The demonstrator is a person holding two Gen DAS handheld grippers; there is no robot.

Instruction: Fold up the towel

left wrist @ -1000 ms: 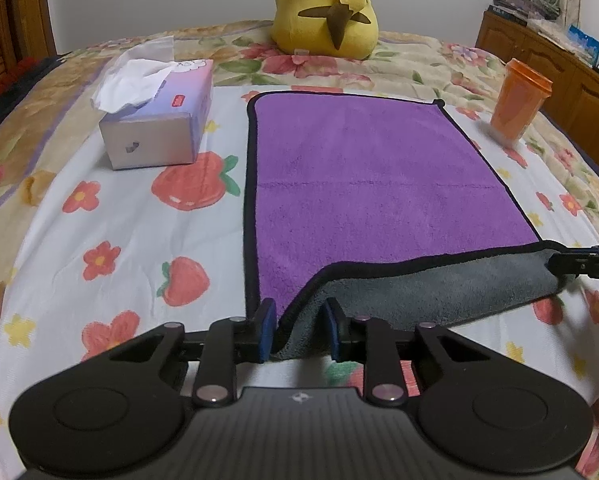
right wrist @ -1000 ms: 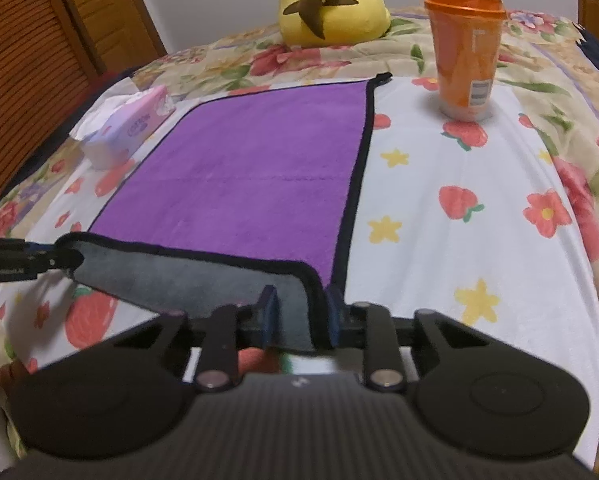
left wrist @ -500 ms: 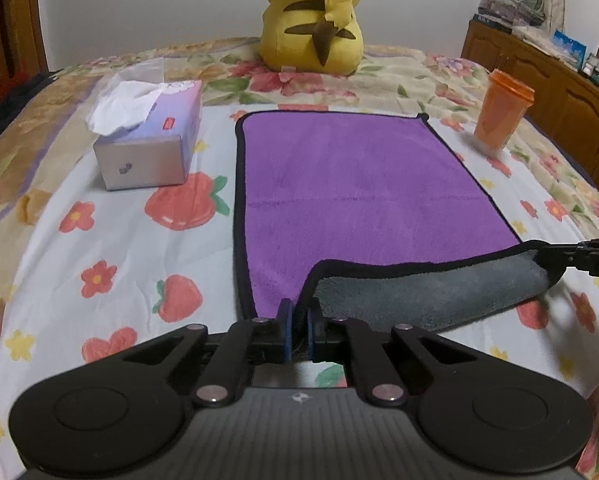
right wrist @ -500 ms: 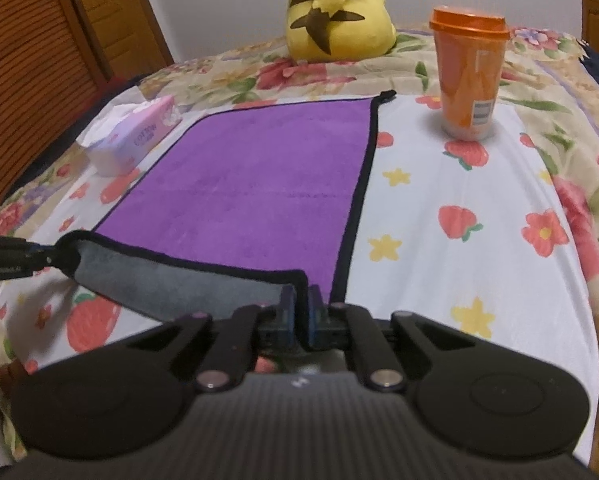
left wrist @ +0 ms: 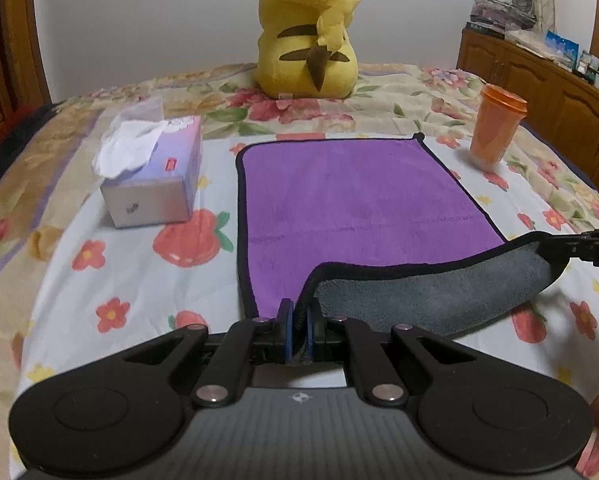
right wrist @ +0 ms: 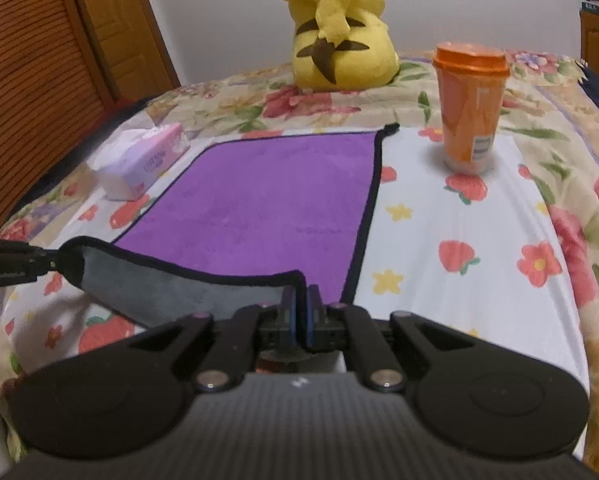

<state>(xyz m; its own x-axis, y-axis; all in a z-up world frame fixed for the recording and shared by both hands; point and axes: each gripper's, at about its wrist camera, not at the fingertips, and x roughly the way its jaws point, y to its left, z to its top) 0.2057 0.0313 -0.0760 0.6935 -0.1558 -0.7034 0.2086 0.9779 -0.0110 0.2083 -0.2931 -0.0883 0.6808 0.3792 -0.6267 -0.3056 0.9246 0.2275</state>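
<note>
Purple towel (left wrist: 359,200) with grey underside, spread flat on floral bedsheet (left wrist: 111,272), near edge raised off the sheet and turned back so the grey shows. Left gripper (left wrist: 298,322) pinched tight on the near-left corner, right gripper (right wrist: 301,312) pinched tight on the near-right corner, hem slung between them: held at both corners, probably to keep that edge straight for carrying over toward the far hem. Likely a first half-fold, barely begun. Tissue box (left wrist: 151,178) just left of the towel, orange cup (right wrist: 469,108) to its right, yellow plush (left wrist: 309,32) beyond the far edge, all off the cloth.
</note>
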